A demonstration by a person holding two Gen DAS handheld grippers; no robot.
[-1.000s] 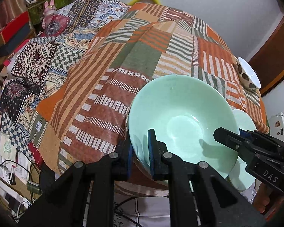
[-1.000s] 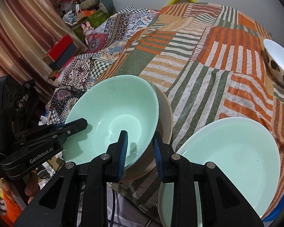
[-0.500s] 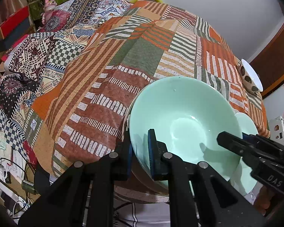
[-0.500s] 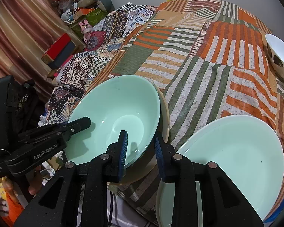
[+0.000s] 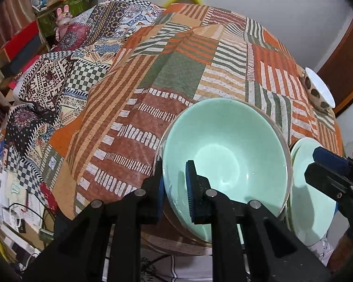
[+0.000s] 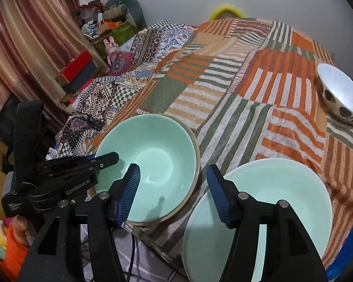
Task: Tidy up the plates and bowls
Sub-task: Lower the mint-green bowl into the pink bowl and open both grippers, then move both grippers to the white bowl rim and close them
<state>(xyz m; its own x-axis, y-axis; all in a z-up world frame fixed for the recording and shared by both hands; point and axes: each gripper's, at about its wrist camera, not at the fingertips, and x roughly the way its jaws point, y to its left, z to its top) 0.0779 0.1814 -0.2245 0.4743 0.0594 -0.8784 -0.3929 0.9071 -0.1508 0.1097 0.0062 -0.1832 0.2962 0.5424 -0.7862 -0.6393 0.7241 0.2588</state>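
A pale green bowl (image 5: pixel 226 159) (image 6: pixel 153 159) sits nested in a tan bowl (image 6: pixel 197 162) at the near edge of the table. My left gripper (image 5: pixel 176 190) straddles the green bowl's near-left rim, one pad inside and one outside. Its pads still grip the rim while the jaws begin opening. My right gripper (image 6: pixel 174 195) is opening. Its blue pads stand wide apart, with the bowl's near-right rim between them, untouched. A green plate (image 6: pixel 270 199) (image 5: pixel 313 199) lies to the right of the bowls. A white spotted bowl (image 6: pixel 341 94) (image 5: pixel 317 89) stands at the far right.
A striped patchwork cloth (image 6: pixel 247 94) covers the table, whose near edge runs under the bowls. A patterned bed cover, red boxes (image 6: pixel 77 63), a pink toy rabbit (image 6: pixel 110 47) and a curtain (image 6: pixel 23 47) are to the left. Cables (image 5: pixel 18 211) lie on the floor.
My right gripper's jaws have spread wide and let go of the green bowl's rim. The bowl has settled level into the tan bowl. The left gripper stays on the rim.
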